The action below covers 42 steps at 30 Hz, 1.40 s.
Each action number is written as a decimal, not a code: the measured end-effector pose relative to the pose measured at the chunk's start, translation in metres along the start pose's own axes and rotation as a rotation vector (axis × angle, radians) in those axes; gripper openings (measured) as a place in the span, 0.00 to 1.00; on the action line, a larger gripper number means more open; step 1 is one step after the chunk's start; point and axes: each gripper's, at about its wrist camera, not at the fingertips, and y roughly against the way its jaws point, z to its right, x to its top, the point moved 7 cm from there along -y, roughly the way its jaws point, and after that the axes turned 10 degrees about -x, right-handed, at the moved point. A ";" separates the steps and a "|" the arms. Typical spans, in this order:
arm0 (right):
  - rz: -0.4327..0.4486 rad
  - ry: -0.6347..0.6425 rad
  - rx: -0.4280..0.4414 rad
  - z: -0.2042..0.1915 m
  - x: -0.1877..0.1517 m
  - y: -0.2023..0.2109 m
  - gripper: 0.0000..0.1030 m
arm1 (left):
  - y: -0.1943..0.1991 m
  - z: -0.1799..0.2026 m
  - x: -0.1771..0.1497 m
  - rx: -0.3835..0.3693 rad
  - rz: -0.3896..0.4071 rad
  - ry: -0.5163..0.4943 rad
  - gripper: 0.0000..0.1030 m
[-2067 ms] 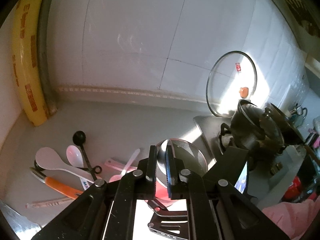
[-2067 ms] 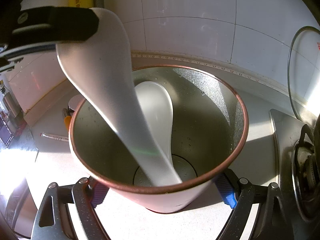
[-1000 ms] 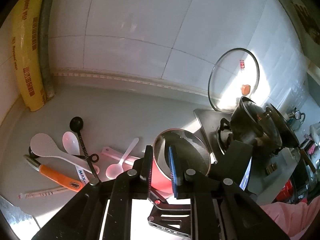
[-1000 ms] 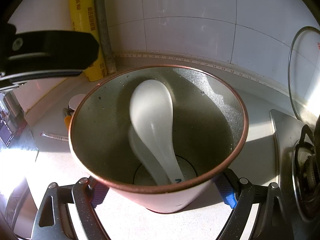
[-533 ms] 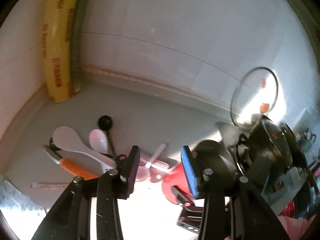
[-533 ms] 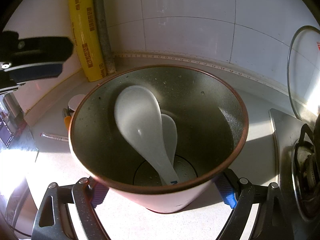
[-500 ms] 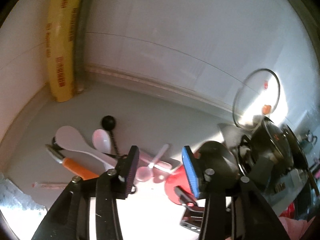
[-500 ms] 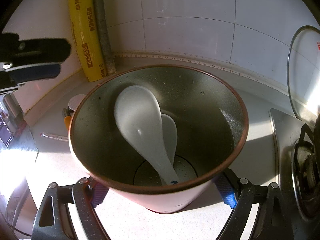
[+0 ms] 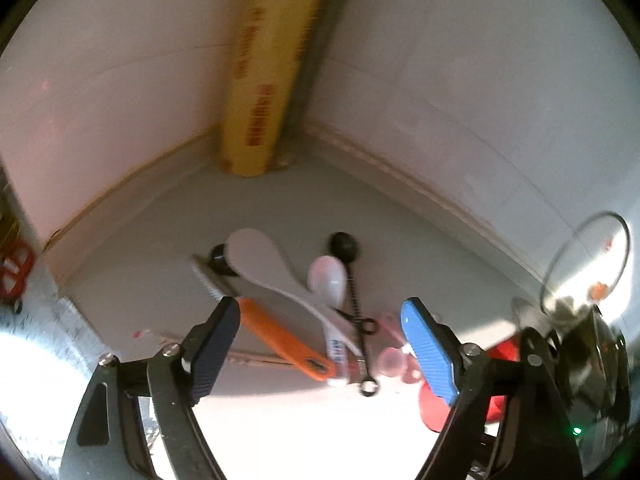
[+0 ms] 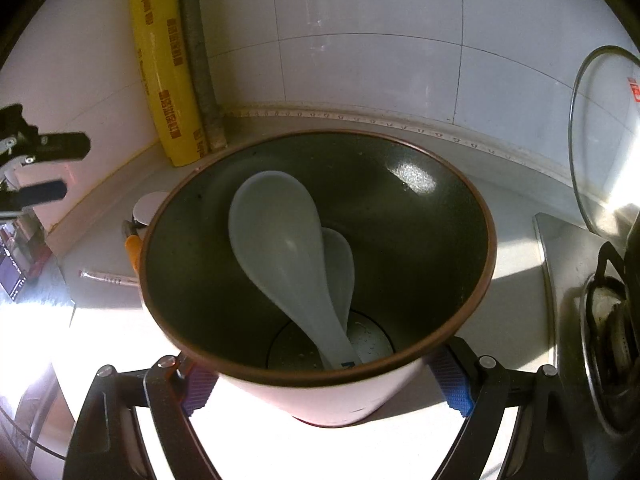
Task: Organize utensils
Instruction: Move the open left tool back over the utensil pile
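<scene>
The right gripper (image 10: pixel 324 386) is clamped on the red cup (image 10: pixel 320 392), its pads pressing both sides of the wall. Inside the cup two white rice paddles (image 10: pixel 280 248) lean, heads up. The left gripper (image 9: pixel 320 344) is opening, with nothing between its jaws. To the left of the cup, on the counter (image 9: pixel 160 264), lie a white paddle (image 9: pixel 264 264), an orange-handled peeler (image 9: pixel 280 336), a small pink spoon (image 9: pixel 328 284) and a black scoop (image 9: pixel 344 246)
</scene>
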 end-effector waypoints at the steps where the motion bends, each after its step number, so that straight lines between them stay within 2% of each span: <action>1: 0.000 0.000 -0.001 -0.002 0.000 0.002 0.88 | 0.001 -0.009 0.000 0.017 0.004 0.020 0.82; 7: 0.000 -0.005 -0.006 0.000 -0.002 0.004 0.88 | 0.010 -0.056 -0.003 0.085 0.035 0.145 0.91; 15: -0.003 -0.010 -0.014 -0.001 -0.001 0.003 0.88 | 0.027 -0.120 -0.011 0.155 0.084 0.310 0.92; 21: -0.004 -0.011 -0.015 -0.001 -0.001 0.002 0.88 | 0.022 -0.150 -0.024 0.161 0.060 0.403 0.92; 26: -0.006 -0.011 -0.018 0.000 0.000 0.001 0.88 | 0.000 -0.150 -0.032 0.115 -0.006 0.440 0.92; 32: -0.003 -0.016 -0.019 0.001 -0.001 0.002 0.88 | -0.030 -0.136 -0.023 0.086 -0.101 0.442 0.92; 38: 0.001 -0.037 -0.035 0.006 -0.004 0.003 0.88 | -0.053 -0.116 -0.018 0.110 -0.182 0.397 0.92; 41: 0.002 -0.049 -0.036 0.008 -0.003 0.003 0.88 | -0.063 -0.106 -0.018 0.091 -0.214 0.370 0.87; 42: 0.003 -0.050 -0.035 0.008 -0.003 0.003 0.88 | -0.067 -0.103 -0.019 0.093 -0.230 0.358 0.83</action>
